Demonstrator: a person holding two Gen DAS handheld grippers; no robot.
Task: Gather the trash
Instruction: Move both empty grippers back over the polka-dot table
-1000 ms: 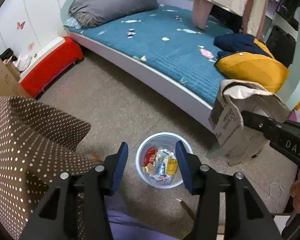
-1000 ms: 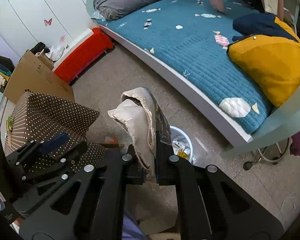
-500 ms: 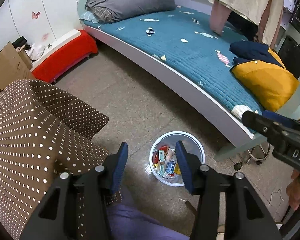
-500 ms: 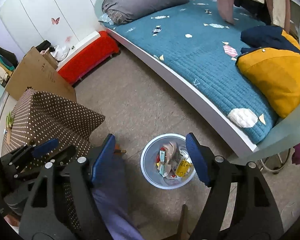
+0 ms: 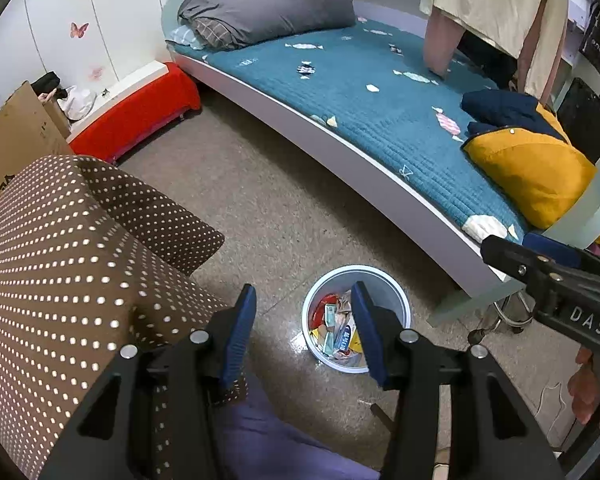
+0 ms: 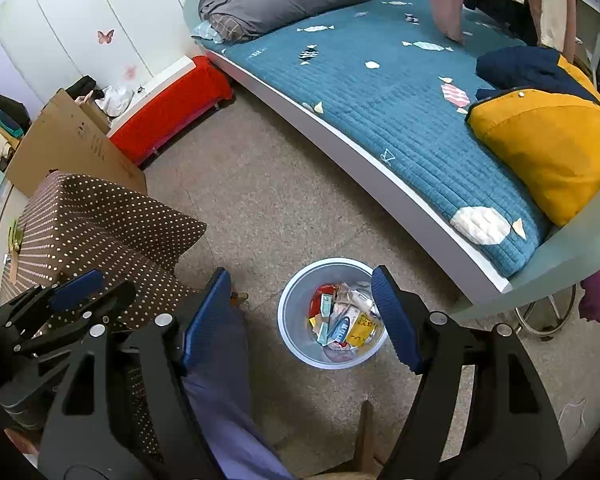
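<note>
A pale blue round waste bin [image 5: 396, 292] stands on the floor in front of the bed, filled with several wrappers and crumpled paper [image 6: 342, 314]. It also shows in the right wrist view [image 6: 296, 300]. My left gripper [image 5: 302, 330] is open and empty, high above the bin's left side. My right gripper [image 6: 300, 316] is wide open and empty, straight above the bin. The right gripper also shows at the right edge of the left wrist view [image 5: 540, 264]. The left gripper shows at the lower left of the right wrist view [image 6: 60, 300].
A bed with a teal quilt [image 5: 380, 100] runs along the right, with a yellow and navy jacket [image 5: 532, 164] and a grey pillow [image 5: 268, 12] on it. A brown dotted box [image 5: 72, 264] stands left. A red bench [image 5: 136, 116] and cardboard [image 6: 72, 140] lie behind it.
The right gripper was shut on a crumpled paper bag one second ago. It has opened and the bag has gone into the bin. Both grippers have risen.
</note>
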